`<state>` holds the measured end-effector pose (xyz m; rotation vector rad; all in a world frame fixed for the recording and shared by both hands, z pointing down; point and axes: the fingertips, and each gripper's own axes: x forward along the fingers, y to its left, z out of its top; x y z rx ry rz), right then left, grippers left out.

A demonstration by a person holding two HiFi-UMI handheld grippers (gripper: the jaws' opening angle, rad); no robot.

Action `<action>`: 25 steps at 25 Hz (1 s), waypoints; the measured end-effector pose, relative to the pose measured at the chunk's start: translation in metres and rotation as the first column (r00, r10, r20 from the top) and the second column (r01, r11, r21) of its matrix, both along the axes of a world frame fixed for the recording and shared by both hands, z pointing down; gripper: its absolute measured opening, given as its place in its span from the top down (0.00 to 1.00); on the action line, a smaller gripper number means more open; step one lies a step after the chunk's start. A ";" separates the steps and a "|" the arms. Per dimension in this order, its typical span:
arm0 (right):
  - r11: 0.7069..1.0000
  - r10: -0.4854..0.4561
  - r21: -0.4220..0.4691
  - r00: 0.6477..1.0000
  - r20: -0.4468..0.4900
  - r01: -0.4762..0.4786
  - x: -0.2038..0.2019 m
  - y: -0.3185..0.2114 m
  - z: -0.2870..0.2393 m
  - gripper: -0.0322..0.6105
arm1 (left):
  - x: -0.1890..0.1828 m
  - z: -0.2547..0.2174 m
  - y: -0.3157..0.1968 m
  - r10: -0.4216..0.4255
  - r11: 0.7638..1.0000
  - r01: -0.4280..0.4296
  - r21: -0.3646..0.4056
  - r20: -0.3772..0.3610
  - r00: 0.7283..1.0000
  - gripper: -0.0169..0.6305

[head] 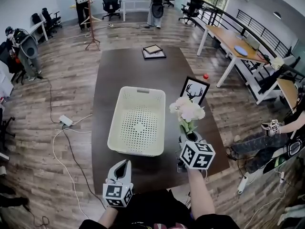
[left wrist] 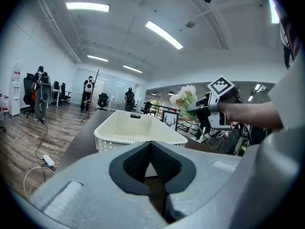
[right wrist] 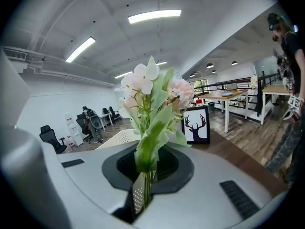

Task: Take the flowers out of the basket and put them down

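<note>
**One bunch lifted, not yet set down**

Two grippers at the frame's bottom edge. Left gripper (head: 125, 164) at lower left, jaws together on nothing, idle just short of the basket's near wall. Right gripper (head: 188, 137) at lower right, clamped narrow on the stems of the flowers (head: 187, 109); blooms up, long axis near upright with a slight tilt. The bunch hangs clear of the basket (head: 119, 104), just to its right, above the bare strip of counter (head: 169, 163). Basket looks empty. Deer picture (head: 194, 90) stands close behind the blooms. Judgement: put-down falls to the right hand: lower, tip the stems flat, keep short of the picture.
</note>
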<state>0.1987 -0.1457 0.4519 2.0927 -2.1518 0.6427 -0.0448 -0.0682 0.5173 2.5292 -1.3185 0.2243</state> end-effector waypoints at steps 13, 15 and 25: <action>0.996 0.053 -0.068 0.999 0.004 -0.053 0.023 0.013 0.035 0.89 | 0.009 0.002 -0.001 0.036 0.999 -0.036 -0.013 0.019 0.999 0.96; 0.995 0.056 -0.079 0.998 0.002 -0.055 0.025 0.014 0.040 0.89 | 0.010 0.003 -0.001 0.037 0.999 -0.036 -0.013 0.024 0.999 0.96; 0.988 0.075 -0.135 0.997 0.028 -0.070 0.033 0.022 0.074 0.89 | 0.012 0.008 -0.008 0.033 0.999 -0.032 -0.015 0.029 0.999 0.96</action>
